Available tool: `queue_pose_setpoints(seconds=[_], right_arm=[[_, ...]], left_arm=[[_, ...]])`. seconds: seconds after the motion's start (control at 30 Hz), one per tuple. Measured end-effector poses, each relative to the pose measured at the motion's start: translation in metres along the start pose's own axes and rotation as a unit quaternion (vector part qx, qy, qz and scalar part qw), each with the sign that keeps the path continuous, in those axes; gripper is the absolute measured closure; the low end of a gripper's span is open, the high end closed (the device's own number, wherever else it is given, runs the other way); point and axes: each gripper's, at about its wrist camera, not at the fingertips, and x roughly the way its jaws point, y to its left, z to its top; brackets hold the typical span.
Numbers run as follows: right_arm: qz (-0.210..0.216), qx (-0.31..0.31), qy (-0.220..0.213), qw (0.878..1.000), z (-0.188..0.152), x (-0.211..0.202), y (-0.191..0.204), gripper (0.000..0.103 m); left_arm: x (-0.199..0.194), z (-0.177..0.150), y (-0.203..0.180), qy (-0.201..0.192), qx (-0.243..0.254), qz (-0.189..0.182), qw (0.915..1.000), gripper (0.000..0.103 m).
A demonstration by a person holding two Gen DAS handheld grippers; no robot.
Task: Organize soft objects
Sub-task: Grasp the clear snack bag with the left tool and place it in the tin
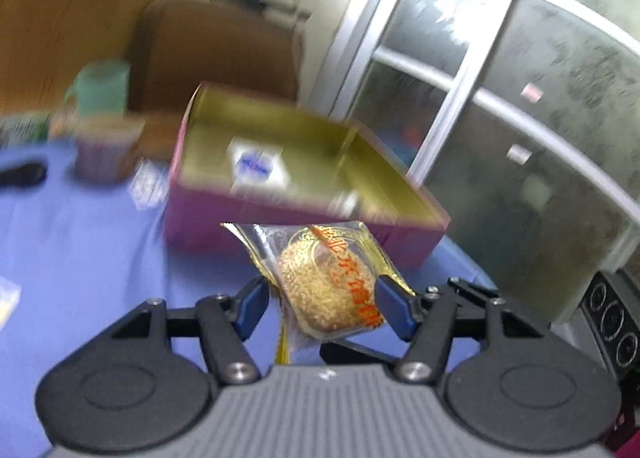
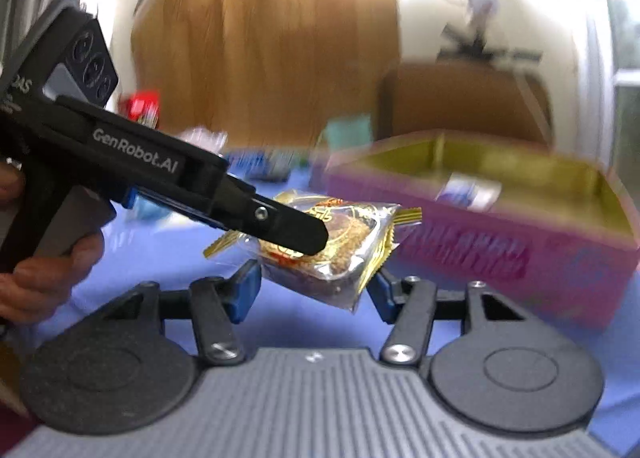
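Working over a blue-covered desk (image 1: 80, 242) w/ a pink tin (image 2: 500, 254), gold inside, by a frosted window (image 1: 500, 105). My left fingers (image 1: 322, 300) are pinching the wrapped pastry packet (image 1: 332, 290), held off the desk. My right fingers (image 2: 316, 286) are sitting part-open round it; can't tell if they're touching.

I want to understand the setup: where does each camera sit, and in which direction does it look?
Left wrist: on the left gripper, looking along its fingers past the wrapped pastry to the pink box and window.
Right wrist: on the right gripper, facing the same pastry; the left gripper and a hand show.
Shared: pastry, box, blue tablecloth.
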Motion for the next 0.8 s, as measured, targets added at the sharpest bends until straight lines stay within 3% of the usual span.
queue_pose_setpoints(seconds=[0.17,0.3,0.37,0.43,0.57,0.8], right_arm=[[-0.065,0.001,-0.052,0.997,0.024,0.001,-0.026,0.043],[-0.144,0.008,-0.057,0.988,0.036,0.028,-0.052,0.043],[-0.209,-0.008,-0.057,0.976,0.039,0.048,-0.067,0.035],[-0.254,-0.015,-0.027,0.967,0.038,0.064,-0.087,0.032],[-0.243,0.037,-0.04,0.968,0.032,0.052,-0.1,0.032],[-0.218,0.051,-0.074,0.972,0.026,0.028,-0.069,0.032]], left_arm=[[0.035,0.042,-0.021,-0.022,0.048,0.002,0.9986,0.04],[0.081,0.057,-0.032,-0.031,0.082,0.052,0.9948,0.031],[0.091,0.058,-0.029,-0.035,0.067,0.063,0.9951,0.031],[0.086,0.053,-0.025,-0.036,0.043,0.058,0.9967,0.031],[0.059,0.037,-0.019,-0.055,0.056,0.057,0.9953,0.028],[0.003,0.0,0.012,-0.052,0.03,0.063,0.9962,0.027]])
